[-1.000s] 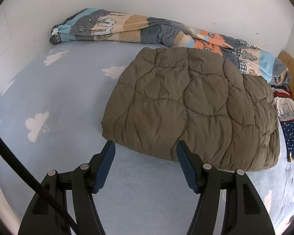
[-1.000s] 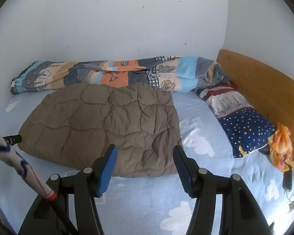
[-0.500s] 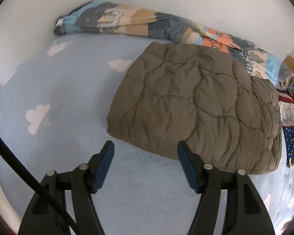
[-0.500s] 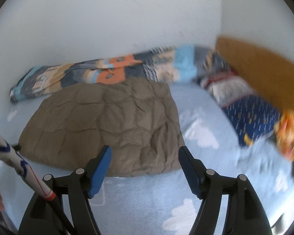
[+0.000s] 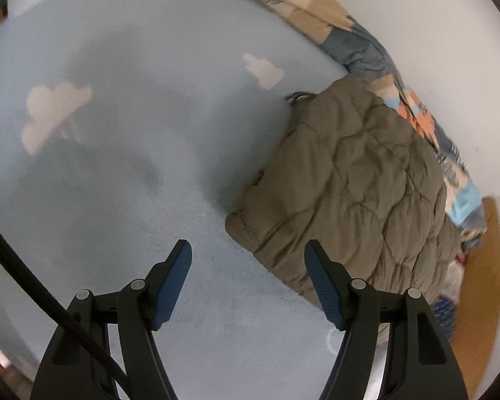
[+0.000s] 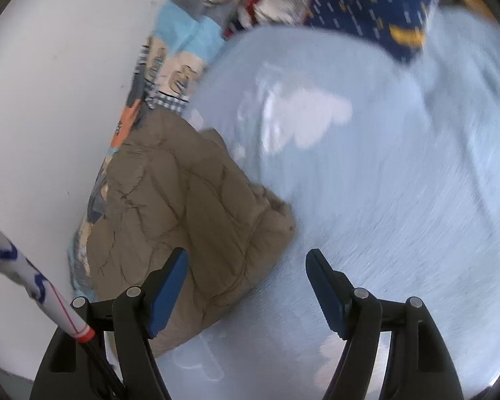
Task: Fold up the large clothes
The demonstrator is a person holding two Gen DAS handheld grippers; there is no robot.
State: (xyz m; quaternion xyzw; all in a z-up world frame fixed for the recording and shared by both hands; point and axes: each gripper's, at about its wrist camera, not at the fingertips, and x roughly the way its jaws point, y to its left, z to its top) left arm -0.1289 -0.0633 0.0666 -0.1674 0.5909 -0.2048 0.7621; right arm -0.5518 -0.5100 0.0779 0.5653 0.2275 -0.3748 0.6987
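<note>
Both claws gape empty above the folded jacket (image 5: 356,186), patterned blanket (image 5: 360,43) behind.

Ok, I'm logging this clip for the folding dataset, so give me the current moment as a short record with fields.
garment: olive quilted jacket, folded into a compact rectangle, lying on the bed
surface: light blue sheet with white clouds
left gripper: open, empty, above the sheet beside the jacket's near corner
right gripper: open, empty, over the jacket's edge
behind jacket: patterned duvet bunched along the white wall
also in view: navy star-print pillow
image quality: right wrist view motion-blurred
</note>
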